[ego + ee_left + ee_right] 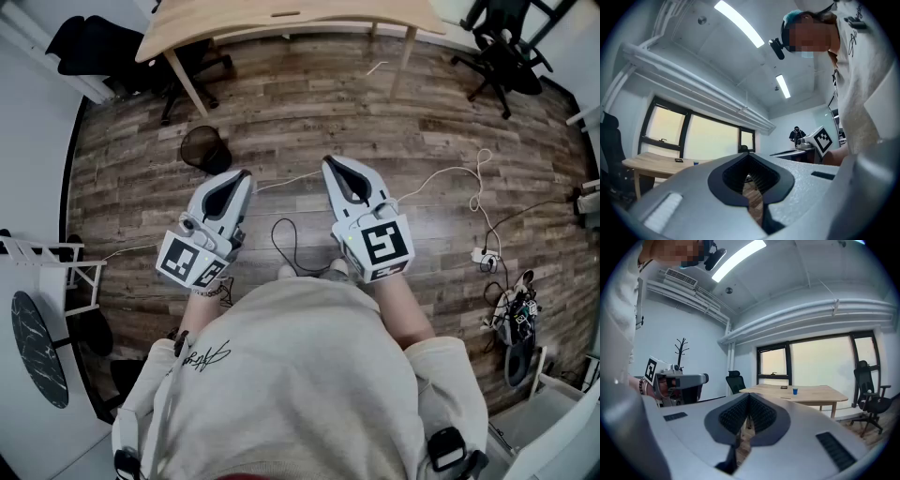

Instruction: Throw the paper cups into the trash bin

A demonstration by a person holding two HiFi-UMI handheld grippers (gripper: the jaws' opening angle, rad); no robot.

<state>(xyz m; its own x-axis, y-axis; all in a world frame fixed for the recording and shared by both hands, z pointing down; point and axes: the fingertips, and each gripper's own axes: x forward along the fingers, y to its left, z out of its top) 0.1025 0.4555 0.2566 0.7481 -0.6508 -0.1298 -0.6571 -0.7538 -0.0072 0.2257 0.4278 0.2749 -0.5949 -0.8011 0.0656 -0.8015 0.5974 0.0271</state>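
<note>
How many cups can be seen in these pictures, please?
1. A small blue cup stands on the wooden desk across the room. More cups may be hidden outside the views.

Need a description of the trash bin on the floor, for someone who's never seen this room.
Find the long wooden desk at the top of the head view. On the plank floor just in front of its left leg stands the trash bin. It is round, dark and open-topped, unlike the black wheeled chair beside it.
</note>
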